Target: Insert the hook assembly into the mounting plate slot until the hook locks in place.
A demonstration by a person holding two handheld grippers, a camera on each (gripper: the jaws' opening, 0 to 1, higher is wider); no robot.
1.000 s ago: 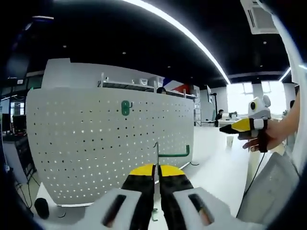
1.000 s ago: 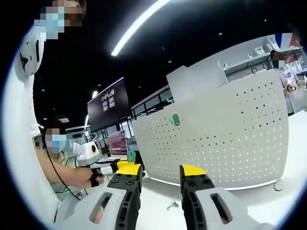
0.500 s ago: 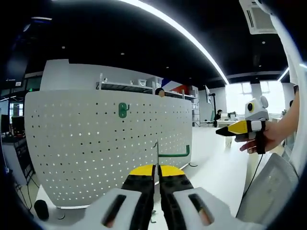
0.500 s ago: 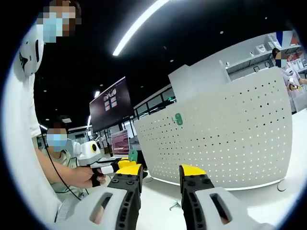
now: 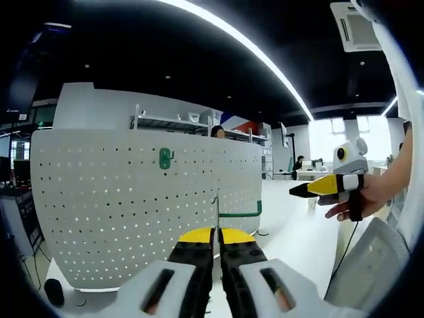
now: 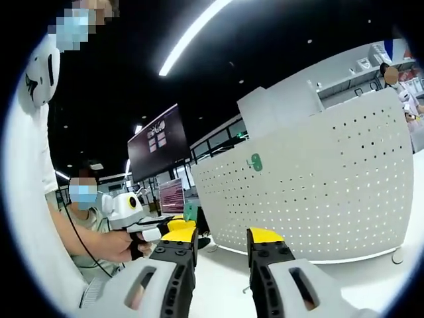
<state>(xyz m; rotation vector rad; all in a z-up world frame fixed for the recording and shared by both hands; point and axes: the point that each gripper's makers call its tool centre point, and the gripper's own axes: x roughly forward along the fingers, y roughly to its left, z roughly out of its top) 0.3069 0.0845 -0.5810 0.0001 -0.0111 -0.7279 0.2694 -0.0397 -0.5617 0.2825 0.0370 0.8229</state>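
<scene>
Pinching the green hook (image 5: 240,213), stiff, light wire, my left tool (image 5: 213,240) grips its stem at frame centre; right tool (image 6: 222,240) gapes empty.

You have no readable text here: the lit blocks on the dark wall screen (image 6: 158,140) behind your pegboard (image 6: 318,185) are too small to make out.
</scene>
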